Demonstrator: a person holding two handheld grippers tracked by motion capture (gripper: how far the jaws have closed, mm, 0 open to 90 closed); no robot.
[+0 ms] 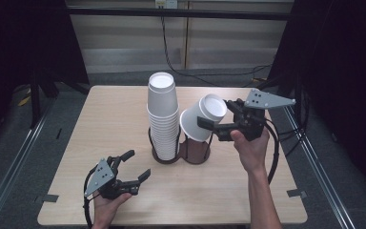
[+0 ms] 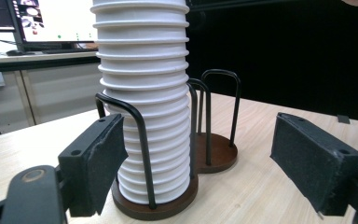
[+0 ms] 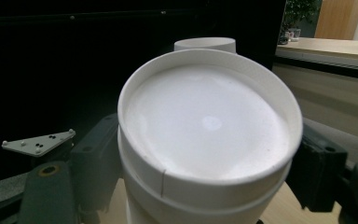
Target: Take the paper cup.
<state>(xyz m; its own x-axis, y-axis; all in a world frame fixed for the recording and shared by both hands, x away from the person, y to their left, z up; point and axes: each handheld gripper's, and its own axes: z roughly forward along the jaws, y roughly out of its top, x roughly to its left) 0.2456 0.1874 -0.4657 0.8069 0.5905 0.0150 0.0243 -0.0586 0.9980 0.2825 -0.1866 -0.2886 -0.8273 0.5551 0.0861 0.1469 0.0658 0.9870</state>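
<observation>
High view: the right gripper clamps a tilted, upside-down white paper cup above the empty side of a two-ring wire holder on the table. Beside it stands a tall cup stack. The left gripper hovers nearby, jaws apart, holding nothing.

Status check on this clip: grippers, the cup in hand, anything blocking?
Right gripper shut on tilted white cup, above empty holder. Left gripper open, holding nothing. Cup stack right beside the drop spot.
</observation>
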